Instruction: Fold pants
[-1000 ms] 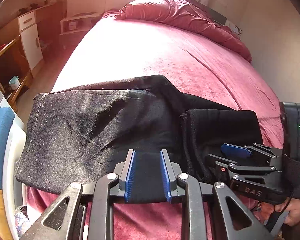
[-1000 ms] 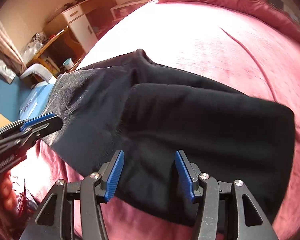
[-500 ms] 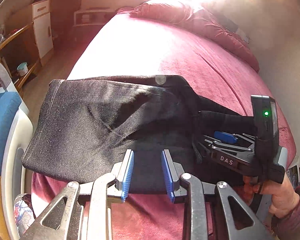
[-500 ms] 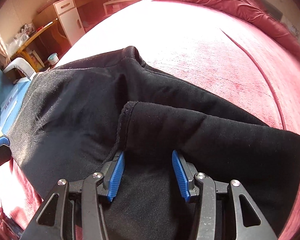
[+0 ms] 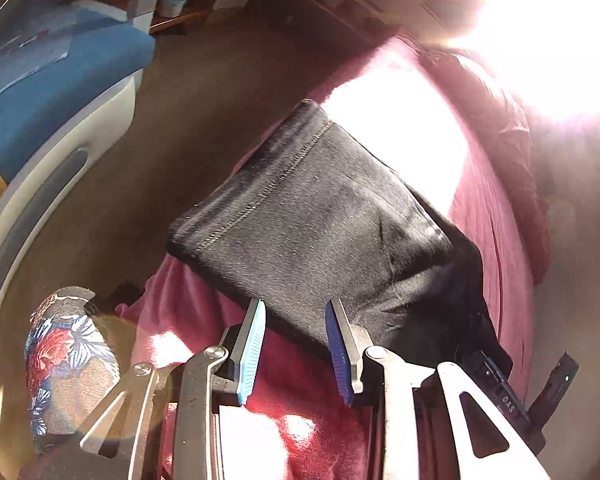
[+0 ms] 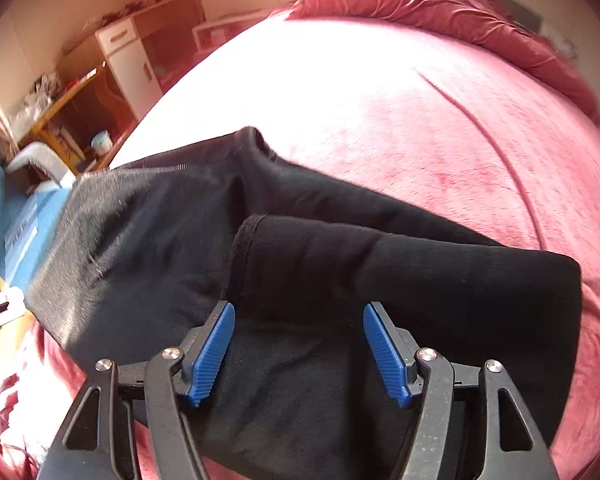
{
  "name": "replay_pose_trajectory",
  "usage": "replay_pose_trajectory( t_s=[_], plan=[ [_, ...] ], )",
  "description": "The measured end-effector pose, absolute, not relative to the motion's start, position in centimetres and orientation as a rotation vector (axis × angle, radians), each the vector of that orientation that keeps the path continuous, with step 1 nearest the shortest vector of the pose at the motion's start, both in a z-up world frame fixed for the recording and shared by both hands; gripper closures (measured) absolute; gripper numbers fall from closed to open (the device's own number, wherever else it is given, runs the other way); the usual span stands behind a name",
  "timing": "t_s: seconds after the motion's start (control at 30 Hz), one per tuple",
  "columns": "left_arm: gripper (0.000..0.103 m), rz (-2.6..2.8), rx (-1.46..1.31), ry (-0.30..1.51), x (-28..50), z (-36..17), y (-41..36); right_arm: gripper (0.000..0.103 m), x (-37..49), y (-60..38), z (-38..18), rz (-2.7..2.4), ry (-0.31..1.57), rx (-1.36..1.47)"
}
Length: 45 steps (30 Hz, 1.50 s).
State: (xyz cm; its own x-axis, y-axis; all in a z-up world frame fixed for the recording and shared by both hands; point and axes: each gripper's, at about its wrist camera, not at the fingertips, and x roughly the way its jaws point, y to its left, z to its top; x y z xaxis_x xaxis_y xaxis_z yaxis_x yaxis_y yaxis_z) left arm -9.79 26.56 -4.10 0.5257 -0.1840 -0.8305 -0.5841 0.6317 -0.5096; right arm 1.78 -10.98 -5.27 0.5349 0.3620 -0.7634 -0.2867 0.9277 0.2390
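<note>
Black pants (image 6: 340, 264) lie partly folded on a red bedspread (image 6: 400, 104), the leg end folded back over the middle. My right gripper (image 6: 298, 354) is open, low over the near edge of the folded layer, with cloth between its blue pads. My left gripper (image 5: 296, 350) is open and empty, just off the near edge of the waistband end (image 5: 312, 216), over the red bedspread (image 5: 300, 420). The right gripper's body (image 5: 512, 396) shows at the lower right of the left wrist view.
A blue and white chair (image 5: 56, 76) stands left of the bed. A floral slipper (image 5: 64, 360) lies on the floor. A white cabinet (image 6: 128, 60) and wooden shelves (image 6: 60, 116) stand along the far wall. Red pillows (image 6: 440, 4) lie at the head. Sun glare washes out the left view's upper right.
My left gripper has swung left and tilted, now off the pants' near edge toward the waistband. My right gripper has opened wider over the folded layer.
</note>
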Motion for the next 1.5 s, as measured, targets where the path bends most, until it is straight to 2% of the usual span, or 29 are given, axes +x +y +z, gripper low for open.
replay_pose_trajectory(
  t_s=[0.17, 0.43, 0.9, 1.2, 1.27, 1.3, 1.33, 1.5],
  plan=[
    [0.072, 0.333, -1.075, 0.97, -11.9, -5.4, 30.0, 0.033, -0.5, -14.6, -4.4, 0.38, 0.904, 0.196],
    [0.072, 0.309, -1.316, 0.93, -12.3, -8.5, 31.7, 0.033, -5.0, -17.8, -6.1, 0.423, 0.948, 0.252],
    [0.072, 0.382, -1.377, 0.885, -12.7, -10.6, 33.1, 0.033, -6.8, -16.0, -7.4, 0.517, 1.011, 0.208],
    [0.071, 0.297, -1.044, 0.833, -10.7, -4.6, 30.4, 0.034, -6.3, -15.8, -6.7, 0.501, 1.002, 0.153],
    [0.071, 0.158, -0.964, 0.848, -9.1, -3.3, 28.2, 0.043, -5.3, -16.2, -6.1, 0.487, 0.986, 0.142],
    [0.071, 0.082, -0.93, 0.865, -8.2, -2.8, 26.7, 0.053, -4.6, -16.5, -5.7, 0.484, 0.977, 0.13],
    [0.071, 0.004, -0.898, 0.885, -7.3, -2.6, 25.2, 0.056, -3.8, -16.9, -5.2, 0.476, 0.962, 0.118],
    [0.071, -0.221, -0.727, 1.005, -3.8, -2.7, 17.9, 0.056, 0.9, -18.5, -2.6, 0.475, 0.928, 0.04]
  ],
)
